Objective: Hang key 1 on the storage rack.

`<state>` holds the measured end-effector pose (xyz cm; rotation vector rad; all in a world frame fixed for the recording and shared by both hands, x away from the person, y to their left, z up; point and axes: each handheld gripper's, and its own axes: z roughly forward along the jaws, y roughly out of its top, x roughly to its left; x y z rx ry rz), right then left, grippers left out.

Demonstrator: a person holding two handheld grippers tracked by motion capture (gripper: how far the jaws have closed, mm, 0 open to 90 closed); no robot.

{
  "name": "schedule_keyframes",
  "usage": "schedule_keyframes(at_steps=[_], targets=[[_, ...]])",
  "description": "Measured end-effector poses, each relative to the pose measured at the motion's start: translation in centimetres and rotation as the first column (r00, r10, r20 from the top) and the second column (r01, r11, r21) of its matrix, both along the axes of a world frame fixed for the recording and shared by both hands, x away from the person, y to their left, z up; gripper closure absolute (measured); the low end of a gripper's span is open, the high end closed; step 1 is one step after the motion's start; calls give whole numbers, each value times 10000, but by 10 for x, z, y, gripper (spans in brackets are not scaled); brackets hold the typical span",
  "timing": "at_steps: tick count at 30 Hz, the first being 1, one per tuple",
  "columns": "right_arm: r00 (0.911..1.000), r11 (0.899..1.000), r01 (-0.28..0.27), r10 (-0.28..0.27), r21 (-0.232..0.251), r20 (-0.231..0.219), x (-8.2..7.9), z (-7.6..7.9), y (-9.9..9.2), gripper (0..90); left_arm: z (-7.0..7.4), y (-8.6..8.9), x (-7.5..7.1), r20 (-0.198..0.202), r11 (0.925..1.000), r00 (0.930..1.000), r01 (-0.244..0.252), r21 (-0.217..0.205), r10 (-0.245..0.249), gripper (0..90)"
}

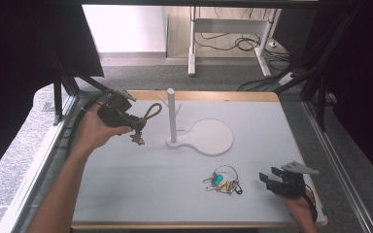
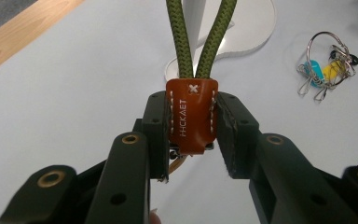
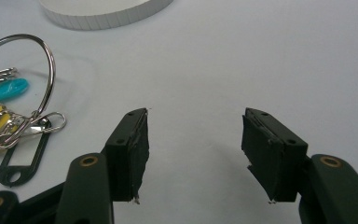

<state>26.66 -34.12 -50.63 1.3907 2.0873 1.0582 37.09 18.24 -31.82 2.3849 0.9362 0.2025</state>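
Left gripper (image 2: 191, 135) clamps the leather tab (image 2: 190, 114); right gripper (image 3: 193, 154) gapes, seemingly empty.

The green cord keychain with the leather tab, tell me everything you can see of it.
The keychain is a loop of olive-green braided cord gathered into a reddish-brown leather tab with white stitching, a small cross and stamped lettering. Brass-coloured metal hardware hangs beneath the tab. The left hand-held gripper clamps the tab between its jaws, holding it in the air above the table, the loop pointing toward the white peg stand.
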Motion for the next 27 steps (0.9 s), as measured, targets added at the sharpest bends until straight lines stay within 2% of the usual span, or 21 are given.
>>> schedule_keyframes(at_steps=[11,17,27], targets=[[10000,10000,10,-10,-5,27,0,0,1,415,1,1,20,-148,9998,9998,-103,-148,101,670],[10000,10000,-22,22,-1,17,0,-1,2,415,8,0,30,-271,9983,9996,-41,-573,25,670],[10000,10000,-13,13,18,30,-1,1,0,415,6,0,45,-518,9987,9982,-323,-397,302,670]])
